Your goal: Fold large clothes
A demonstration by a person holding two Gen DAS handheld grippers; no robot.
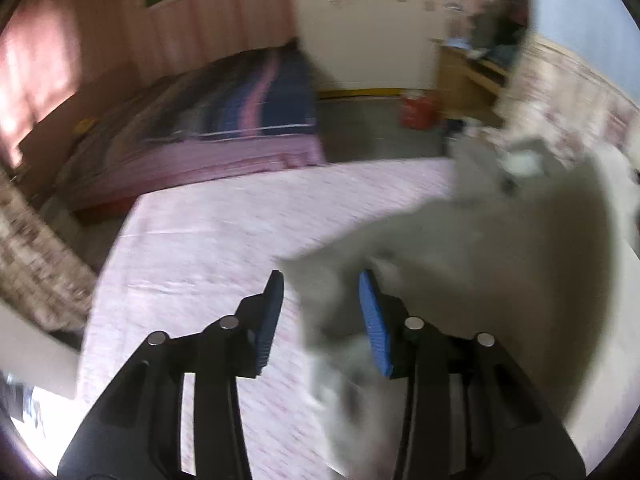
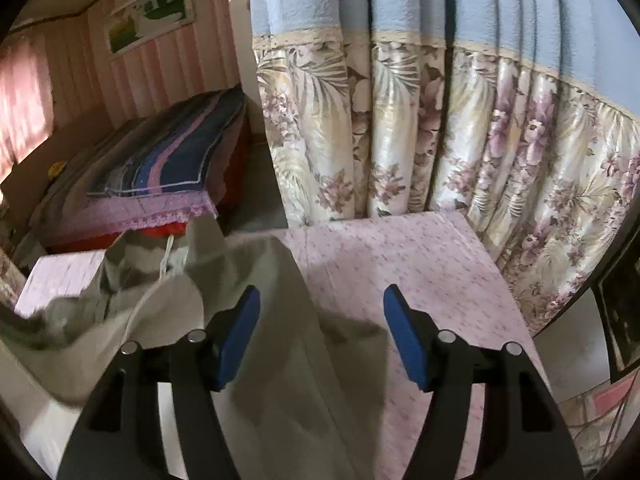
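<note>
A large pale grey-white garment [image 1: 500, 260] lies crumpled on the pink patterned bed sheet [image 1: 240, 220]; the left wrist view is blurred. A corner of it runs between the blue pads of my left gripper [image 1: 322, 276], which stands open and does not press on it. In the right wrist view the same garment [image 2: 240, 256], with a white drawstring [image 2: 166, 264], is heaped at the left and spreads under my right gripper [image 2: 320, 294]. That gripper is wide open above the cloth's edge and the sheet [image 2: 420, 264], holding nothing.
A second bed with a blue and pink striped blanket [image 1: 248, 108] [image 2: 168, 164] stands behind, across a strip of floor. A floral curtain [image 2: 440, 140] hangs close along the far and right edges of the bed. A red container [image 1: 416, 110] and a wooden desk [image 1: 468, 76] stand farther back.
</note>
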